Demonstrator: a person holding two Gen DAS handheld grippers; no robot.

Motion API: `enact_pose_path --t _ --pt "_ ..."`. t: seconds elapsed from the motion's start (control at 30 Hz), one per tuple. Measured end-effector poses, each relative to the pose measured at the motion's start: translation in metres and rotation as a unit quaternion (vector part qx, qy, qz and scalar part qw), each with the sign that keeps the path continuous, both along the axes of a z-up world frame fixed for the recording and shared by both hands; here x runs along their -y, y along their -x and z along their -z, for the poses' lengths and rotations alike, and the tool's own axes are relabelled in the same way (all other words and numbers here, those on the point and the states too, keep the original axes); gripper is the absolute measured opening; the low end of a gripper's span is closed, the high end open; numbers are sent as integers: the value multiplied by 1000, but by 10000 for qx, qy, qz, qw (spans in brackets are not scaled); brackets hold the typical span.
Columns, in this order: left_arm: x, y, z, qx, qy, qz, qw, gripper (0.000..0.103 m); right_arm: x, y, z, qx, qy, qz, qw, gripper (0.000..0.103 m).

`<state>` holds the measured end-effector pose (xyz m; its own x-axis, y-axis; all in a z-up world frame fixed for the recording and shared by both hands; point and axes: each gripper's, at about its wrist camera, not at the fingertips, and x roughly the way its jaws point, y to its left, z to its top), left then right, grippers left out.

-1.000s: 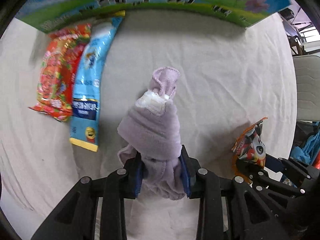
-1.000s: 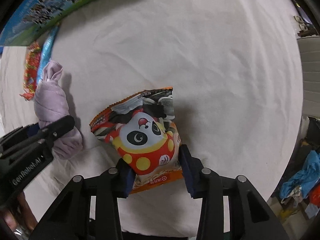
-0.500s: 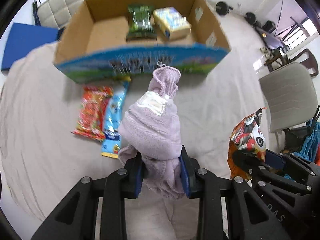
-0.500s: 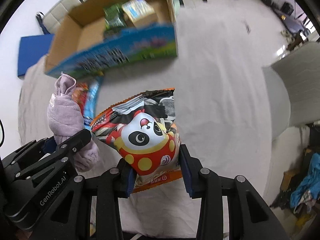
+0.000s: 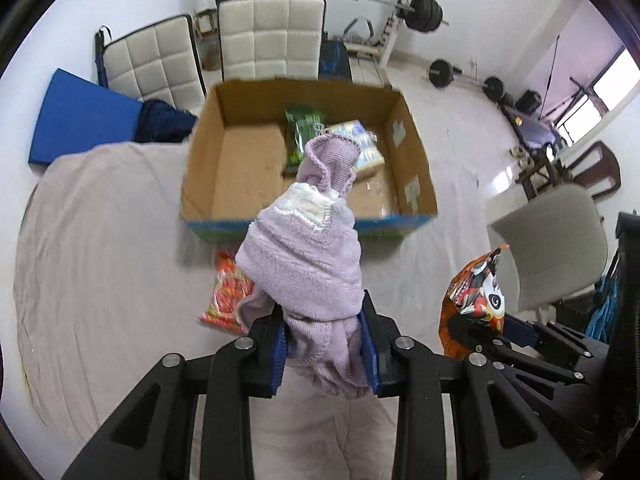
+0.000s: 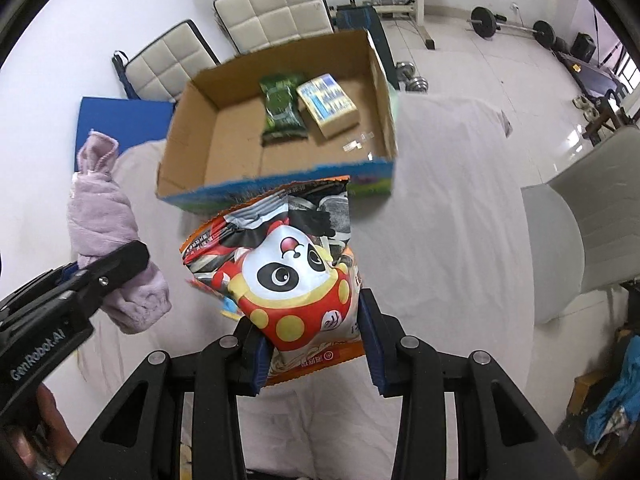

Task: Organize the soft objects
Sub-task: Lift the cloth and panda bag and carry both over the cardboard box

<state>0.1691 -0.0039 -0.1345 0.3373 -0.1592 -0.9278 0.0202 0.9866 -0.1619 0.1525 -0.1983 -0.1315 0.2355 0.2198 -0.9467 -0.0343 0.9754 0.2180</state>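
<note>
My left gripper (image 5: pixel 325 354) is shut on a rolled lilac fleece cloth (image 5: pixel 304 248), held up above the cloth-covered table. The same cloth (image 6: pixel 102 220) shows at the left of the right wrist view, clamped by the left gripper (image 6: pixel 90 276). My right gripper (image 6: pixel 314 346) is shut on a puffy snack bag with a panda print (image 6: pixel 280 276); this bag (image 5: pixel 476 292) also appears at the right of the left wrist view. Beyond both stands an open cardboard box (image 5: pixel 224 168) (image 6: pixel 192 136) holding a green packet (image 6: pixel 280 108) and a small carton (image 6: pixel 328 104).
A red snack packet (image 5: pixel 226 292) lies on the pale tablecloth (image 5: pixel 100 240) in front of the box, partly hidden by the lilac cloth. White padded chairs (image 5: pixel 272 36), a blue mat (image 5: pixel 80 120), weights and a grey chair (image 6: pixel 576 216) surround the table.
Both grippers have risen with their loads and tilted up, so the box interior and the room behind it now show. The packets on the table have dropped lower in view.
</note>
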Motion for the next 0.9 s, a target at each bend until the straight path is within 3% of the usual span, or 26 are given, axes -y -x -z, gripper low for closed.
enact_pose_path --t 0.23,0.37,0.63,0.9 --pt "-23 -56 -16 181 63 -123 9997 28 -16 -59 -3 90 -236 7 9997 41" --pt "-36 -106 -4 10 -46 -139 9999 28 -24 -109 11 -44 -272 112 9996 41" --pt "-53 -191 69 -1042 110 -198 9943 28 -25 -197 94 -919 -93 803 9925 41" --pt "-49 -261 156 -2003 -19 -42 9797 28 -37 -224 161 -1414 523 726 9859 41"
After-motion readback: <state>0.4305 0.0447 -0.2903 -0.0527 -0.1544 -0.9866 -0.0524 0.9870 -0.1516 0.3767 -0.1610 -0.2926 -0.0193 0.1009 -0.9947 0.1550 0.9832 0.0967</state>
